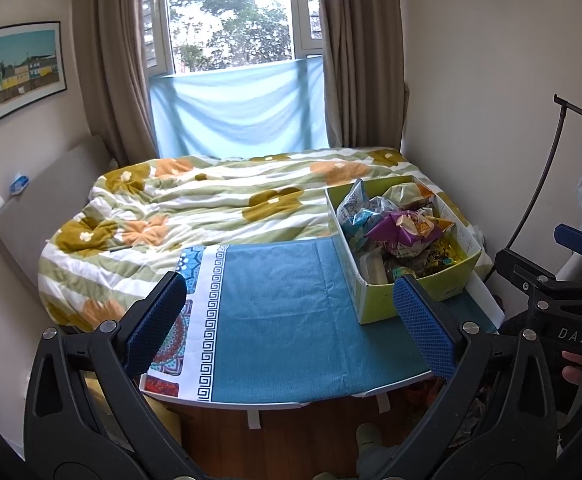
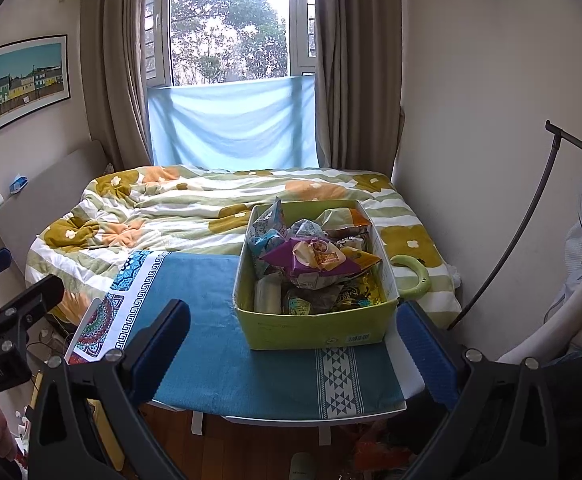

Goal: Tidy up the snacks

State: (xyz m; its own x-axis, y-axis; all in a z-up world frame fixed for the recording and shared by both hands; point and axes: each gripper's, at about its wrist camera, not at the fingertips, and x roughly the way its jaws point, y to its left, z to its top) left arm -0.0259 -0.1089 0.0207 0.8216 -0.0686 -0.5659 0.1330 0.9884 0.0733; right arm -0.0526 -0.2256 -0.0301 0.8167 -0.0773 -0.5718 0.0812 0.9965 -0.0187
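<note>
A green cardboard box full of snack packets stands on the right part of a small table under a teal cloth. A purple packet lies on top of the pile, with light blue packets behind it. The box also shows in the left wrist view. My left gripper is open and empty, held in front of the table, left of the box. My right gripper is open and empty, held in front of the box. Each gripper shows at the edge of the other's view.
A bed with a flowered quilt lies behind the table, under a window with curtains. A green ring lies on the quilt right of the box. A lamp stand and white things stand at the right wall. Wood floor lies below.
</note>
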